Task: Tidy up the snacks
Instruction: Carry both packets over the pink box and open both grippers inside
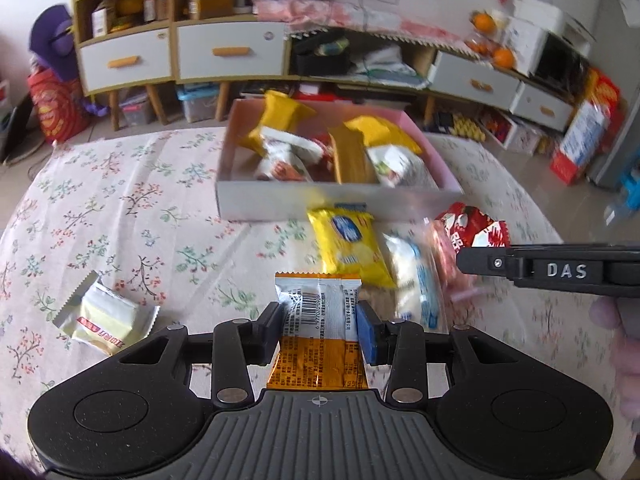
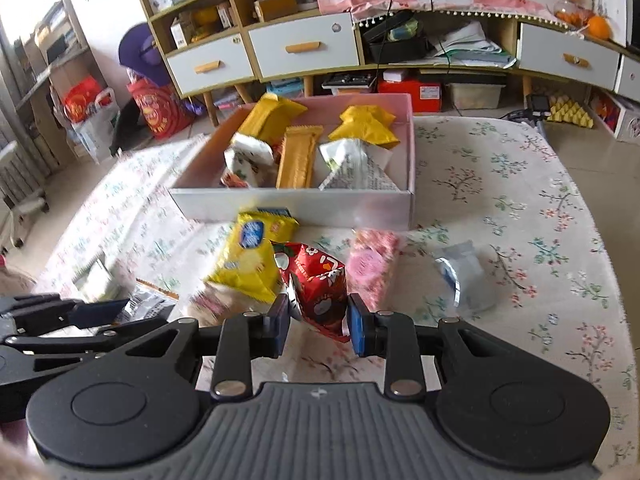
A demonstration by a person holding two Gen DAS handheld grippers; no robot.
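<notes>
The left gripper [image 1: 320, 330] is clamped on an orange-and-silver snack packet [image 1: 318, 334]; the right gripper [image 2: 319, 326] pinches a red snack packet [image 2: 318, 284]. At twelve o'clock lie a yellow packet [image 1: 348, 242], then the half-filled box [image 1: 256, 200] on the floral tablecloth [image 1: 120, 220].

**Both grippers clamped, angled downward**

The left gripper [image 1: 319, 326] fills the lower middle of its frame, its jaws pressed on an orange packet [image 1: 320, 332]. The right gripper [image 2: 319, 324] sits likewise, its jaws closed on a red packet [image 2: 320, 288]. A blurred shape, possibly a hand [image 1: 624, 360], shows at the right edge.
</notes>
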